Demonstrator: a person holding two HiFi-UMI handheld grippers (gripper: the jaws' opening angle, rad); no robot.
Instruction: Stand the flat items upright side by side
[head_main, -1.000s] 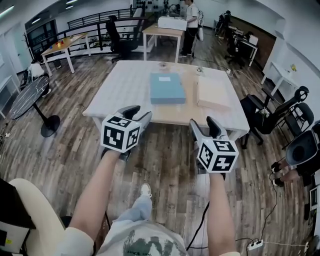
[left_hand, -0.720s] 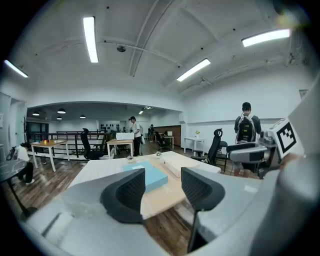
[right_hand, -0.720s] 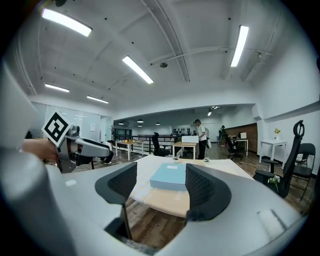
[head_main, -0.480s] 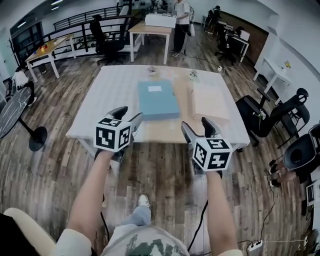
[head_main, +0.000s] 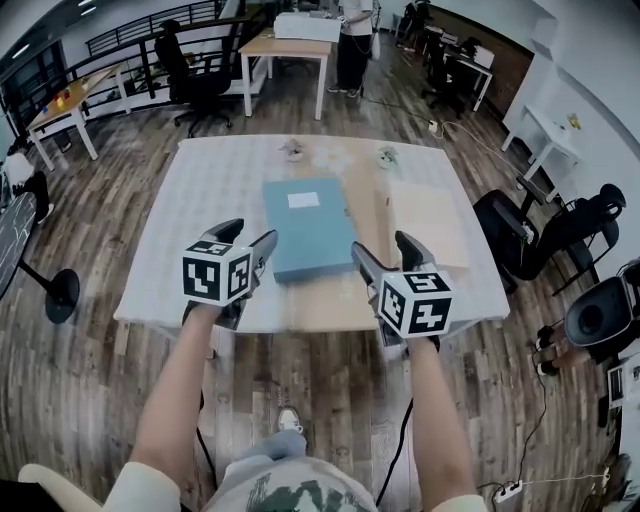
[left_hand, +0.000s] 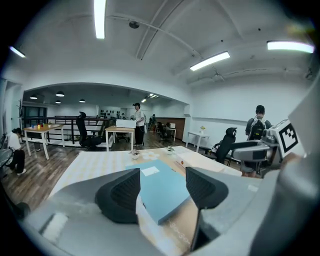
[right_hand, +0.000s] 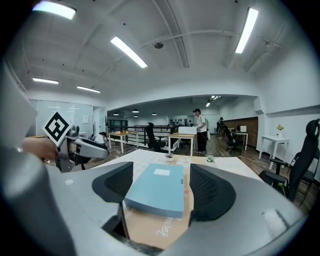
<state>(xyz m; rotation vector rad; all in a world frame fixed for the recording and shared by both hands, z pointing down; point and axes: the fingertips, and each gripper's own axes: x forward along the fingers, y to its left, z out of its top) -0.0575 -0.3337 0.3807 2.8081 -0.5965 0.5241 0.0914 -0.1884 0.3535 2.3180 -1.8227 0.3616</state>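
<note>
A flat light-blue box (head_main: 308, 228) with a white label lies on the table (head_main: 200, 200), partly on a tan sheet. A flat beige item (head_main: 428, 218) lies to its right. My left gripper (head_main: 248, 236) hovers over the table's near edge, just left of the blue box. My right gripper (head_main: 383, 247) hovers near the box's front right corner. Both sets of jaws are opening with nothing between them. The left gripper view shows the blue box (left_hand: 161, 192) lying beyond the left gripper (left_hand: 162, 186). The right gripper view shows the blue box (right_hand: 157, 190) beyond the right gripper (right_hand: 162, 186).
Two small objects (head_main: 292, 150) (head_main: 388, 155) sit at the table's far edge. Black office chairs (head_main: 545, 225) stand to the right. Further tables and a standing person (head_main: 352, 35) are behind. A round dark table (head_main: 15, 250) is at the left.
The table has come much closer; both grippers, earlier over the floor, now reach the table's near edge. Both pairs of jaws stand wider apart.
</note>
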